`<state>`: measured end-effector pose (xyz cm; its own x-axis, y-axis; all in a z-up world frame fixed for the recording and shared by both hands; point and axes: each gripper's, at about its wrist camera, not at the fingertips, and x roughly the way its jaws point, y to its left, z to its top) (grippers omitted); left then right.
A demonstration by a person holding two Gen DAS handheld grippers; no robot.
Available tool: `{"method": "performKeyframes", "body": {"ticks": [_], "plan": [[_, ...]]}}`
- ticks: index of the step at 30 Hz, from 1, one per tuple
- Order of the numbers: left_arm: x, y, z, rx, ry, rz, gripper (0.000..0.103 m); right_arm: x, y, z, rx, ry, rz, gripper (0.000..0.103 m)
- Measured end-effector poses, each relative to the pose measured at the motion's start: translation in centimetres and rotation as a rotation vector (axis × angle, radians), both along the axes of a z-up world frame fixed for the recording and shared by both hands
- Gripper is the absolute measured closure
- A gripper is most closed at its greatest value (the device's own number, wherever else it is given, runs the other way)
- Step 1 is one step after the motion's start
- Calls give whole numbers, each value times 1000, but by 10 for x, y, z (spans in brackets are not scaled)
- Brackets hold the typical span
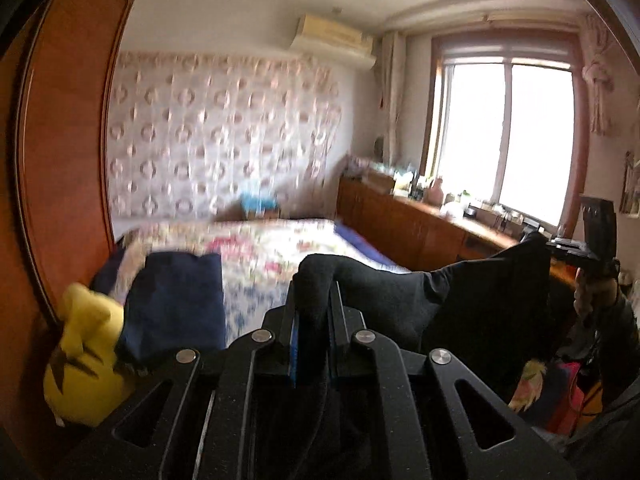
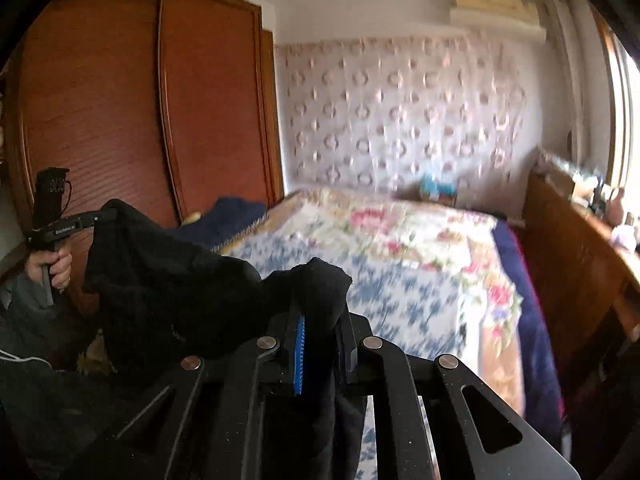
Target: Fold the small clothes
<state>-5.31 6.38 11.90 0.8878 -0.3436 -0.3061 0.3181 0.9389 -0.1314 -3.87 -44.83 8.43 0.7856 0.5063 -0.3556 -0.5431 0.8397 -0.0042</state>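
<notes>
A black garment (image 1: 460, 296) hangs in the air between both grippers, above the foot of the bed. My left gripper (image 1: 314, 300) is shut on one corner of it, cloth bunched over the fingertips. My right gripper (image 2: 320, 304) is shut on the other corner of the black garment (image 2: 168, 280). In the left wrist view the right gripper (image 1: 560, 246) shows at the far right, holding the cloth's far corner. In the right wrist view the left gripper (image 2: 108, 214) shows at the far left, doing the same. The garment's lower part is hidden below the grippers.
A bed with a floral cover (image 2: 380, 256) lies ahead. A dark blue folded cloth (image 1: 172, 300) and a yellow plush toy (image 1: 84, 352) sit at its left. A wooden wardrobe (image 2: 140, 100) stands left, a wooden sideboard (image 1: 420, 220) with clutter under the window (image 1: 504, 136) right.
</notes>
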Motion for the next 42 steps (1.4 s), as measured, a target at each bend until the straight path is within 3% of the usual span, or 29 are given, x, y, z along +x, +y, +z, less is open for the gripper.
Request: {"method": "performKeyframes", "body": {"ticks": [5, 12, 20, 25, 29, 33, 42], "plan": [[-18, 3, 43, -16, -102, -61, 92, -30, -5, 39, 17, -97, -4, 92], [-27, 5, 87, 24, -227, -15, 92, -68, -7, 93, 6, -253, -31, 92], [-35, 8, 125, 45, -343, 9, 92, -97, 2, 121, -51, -362, -88, 92], [-23, 4, 128, 73, -359, 17, 92, -94, 11, 92, -73, -381, -121, 92], [6, -2, 117, 87, -316, 21, 92, -95, 13, 72, -102, -346, -152, 92], [53, -8, 92, 101, -224, 18, 92, -55, 20, 57, -110, -251, -171, 92], [173, -30, 16, 132, -29, 48, 92, 62, 36, -11, -109, -52, -195, 92]]}}
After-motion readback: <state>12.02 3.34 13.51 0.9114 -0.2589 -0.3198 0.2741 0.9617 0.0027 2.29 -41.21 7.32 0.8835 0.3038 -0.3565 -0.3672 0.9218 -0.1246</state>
